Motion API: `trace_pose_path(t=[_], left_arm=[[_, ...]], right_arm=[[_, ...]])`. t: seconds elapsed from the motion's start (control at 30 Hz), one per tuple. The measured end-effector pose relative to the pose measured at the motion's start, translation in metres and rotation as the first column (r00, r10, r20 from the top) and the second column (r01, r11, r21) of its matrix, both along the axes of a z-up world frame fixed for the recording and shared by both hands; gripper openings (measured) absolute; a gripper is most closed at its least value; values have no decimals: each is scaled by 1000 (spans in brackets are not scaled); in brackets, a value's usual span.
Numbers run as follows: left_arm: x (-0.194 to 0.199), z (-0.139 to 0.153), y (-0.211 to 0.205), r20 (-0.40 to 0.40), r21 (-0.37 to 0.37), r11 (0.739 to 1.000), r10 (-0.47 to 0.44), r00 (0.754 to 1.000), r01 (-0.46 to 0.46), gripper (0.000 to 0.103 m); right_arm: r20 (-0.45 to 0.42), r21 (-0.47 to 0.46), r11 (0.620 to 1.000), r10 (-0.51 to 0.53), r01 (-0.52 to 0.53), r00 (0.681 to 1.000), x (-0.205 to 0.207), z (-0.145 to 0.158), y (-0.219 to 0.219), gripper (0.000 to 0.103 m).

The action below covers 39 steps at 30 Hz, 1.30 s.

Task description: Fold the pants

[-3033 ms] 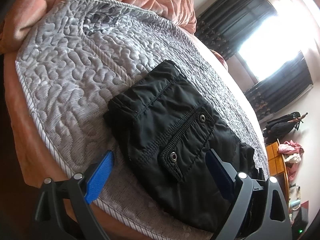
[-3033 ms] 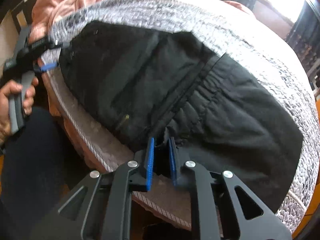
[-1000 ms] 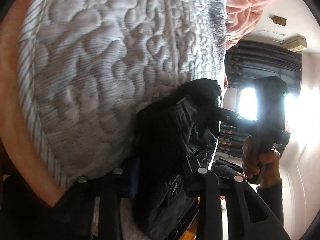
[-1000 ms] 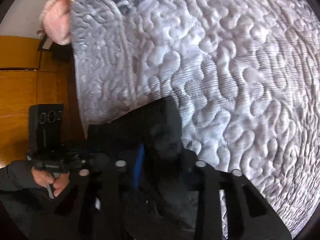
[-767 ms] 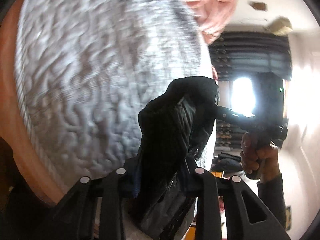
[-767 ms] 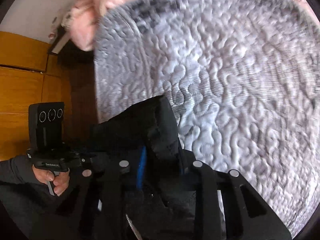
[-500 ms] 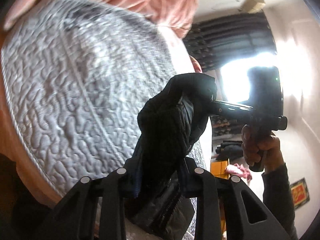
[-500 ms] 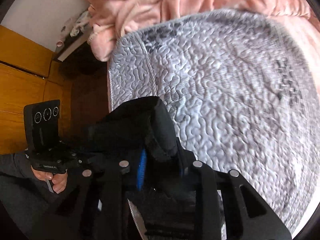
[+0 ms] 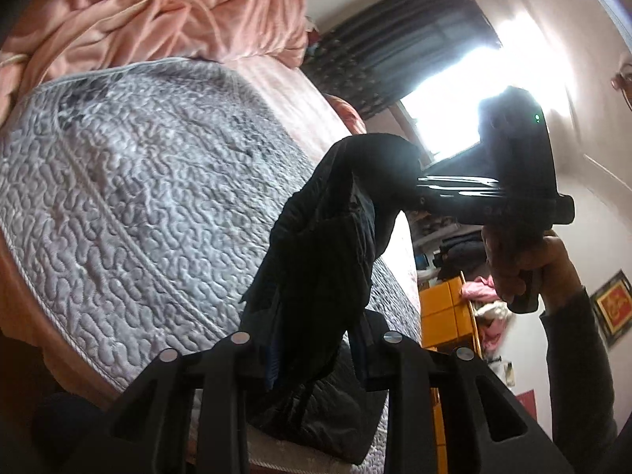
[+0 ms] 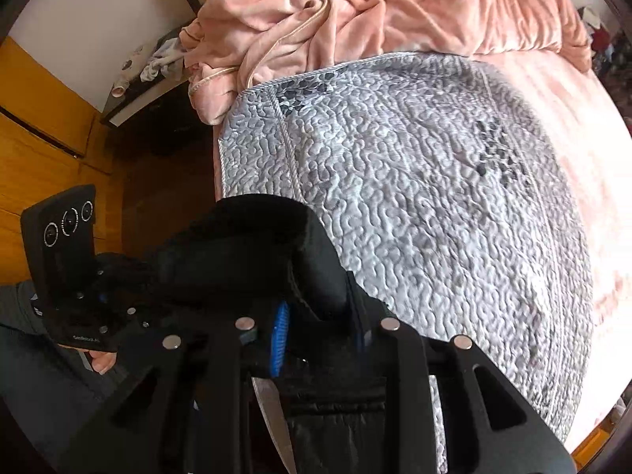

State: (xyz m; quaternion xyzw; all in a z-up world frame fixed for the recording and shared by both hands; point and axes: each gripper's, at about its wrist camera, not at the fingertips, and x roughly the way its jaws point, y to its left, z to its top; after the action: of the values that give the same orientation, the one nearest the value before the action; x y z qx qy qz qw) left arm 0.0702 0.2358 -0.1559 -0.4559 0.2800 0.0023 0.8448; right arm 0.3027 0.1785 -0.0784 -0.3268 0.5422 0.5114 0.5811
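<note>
Two grips: both hand-held grippers are clamped on one bundle of black pants (image 9: 324, 245), lifted clear above the near edge of the bed.
Far left, floor side: wooden floor (image 10: 51, 126) and a low shelf with small clutter; nothing of the task lies there.
Left hand-held gripper (image 9: 316, 349): fingers drawn in on a thick fold of the fabric; the cloth fills the gap between them and hangs below.
Pants, position: bunched and draped between the two tools, held up off the grey quilted mat (image 9: 130, 197); a lower part seems to trail onto the mat's near corner, though it is too dark to be sure.
Right hand-held gripper (image 10: 320, 331): closed on another thick wad of the same cloth, one blue pad showing beside it.
Handling: soft, limp and light, likely a smooth padded shell that may slip; layers will slide apart unless pinched together.
Where to hold: best at seams or the waistband edge, through all the layers at once, with the two grips well apart.
Right, beyond the mat: pink blanket (image 10: 395, 8) heaped at the head of the bed.
</note>
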Motion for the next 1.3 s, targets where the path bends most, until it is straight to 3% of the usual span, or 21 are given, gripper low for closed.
trace_pose_path(t=[0.43, 1.3], left_arm=[[1, 43, -59, 47, 111, 989, -103, 994, 98, 28], [9, 69, -121, 46, 223, 952, -225, 973, 210, 28]], right_arm=[[55, 66, 995, -76, 72, 996, -17, 43, -78, 25], [103, 143, 976, -180, 165, 978, -31, 64, -165, 25]])
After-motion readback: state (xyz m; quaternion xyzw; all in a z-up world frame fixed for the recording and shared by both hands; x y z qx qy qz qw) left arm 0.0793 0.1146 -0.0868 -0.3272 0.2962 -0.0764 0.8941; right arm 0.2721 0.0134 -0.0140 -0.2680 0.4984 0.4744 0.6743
